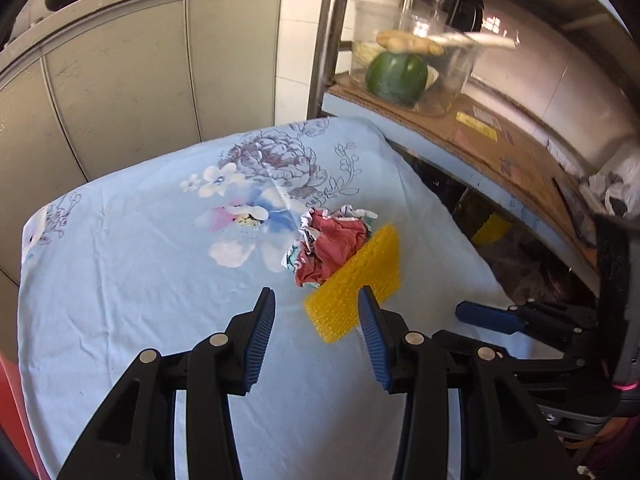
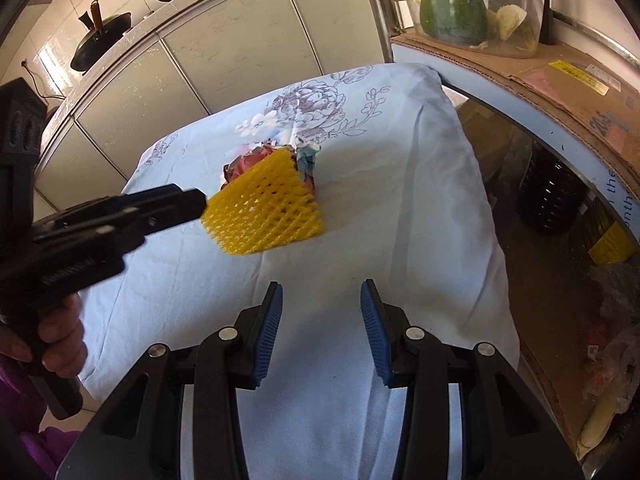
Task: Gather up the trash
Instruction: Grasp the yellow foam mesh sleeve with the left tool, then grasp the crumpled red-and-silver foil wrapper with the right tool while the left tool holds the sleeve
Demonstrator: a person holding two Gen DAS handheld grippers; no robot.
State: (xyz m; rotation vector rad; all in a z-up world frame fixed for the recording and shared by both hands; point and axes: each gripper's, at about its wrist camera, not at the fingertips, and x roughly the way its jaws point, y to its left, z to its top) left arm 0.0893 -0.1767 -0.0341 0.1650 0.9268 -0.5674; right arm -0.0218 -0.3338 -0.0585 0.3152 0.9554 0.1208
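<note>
Foam net (image 1: pixel 360 284) lies on my desk (image 1: pixel 132 280) against crumpled paper (image 1: pixel 332 246), just ahead of my spread, empty left claw (image 1: pixel 316 300); my right claw (image 2: pixel 321 294) gapes empty, nearer.

A matt cotton-like cloth (image 1: pixel 160 280) with a printed flower pattern covers the counter. The yellow foam net (image 1: pixel 356 284) looks soft and open-meshed; the crumpled paper (image 1: pixel 332 244) is creased and slightly glossy. Each tool has matt black plastic arms and ribbed blue rubbery pads (image 2: pixel 268 332). The shelf liner is rough brown cardboard (image 1: pixel 500 152).
</note>
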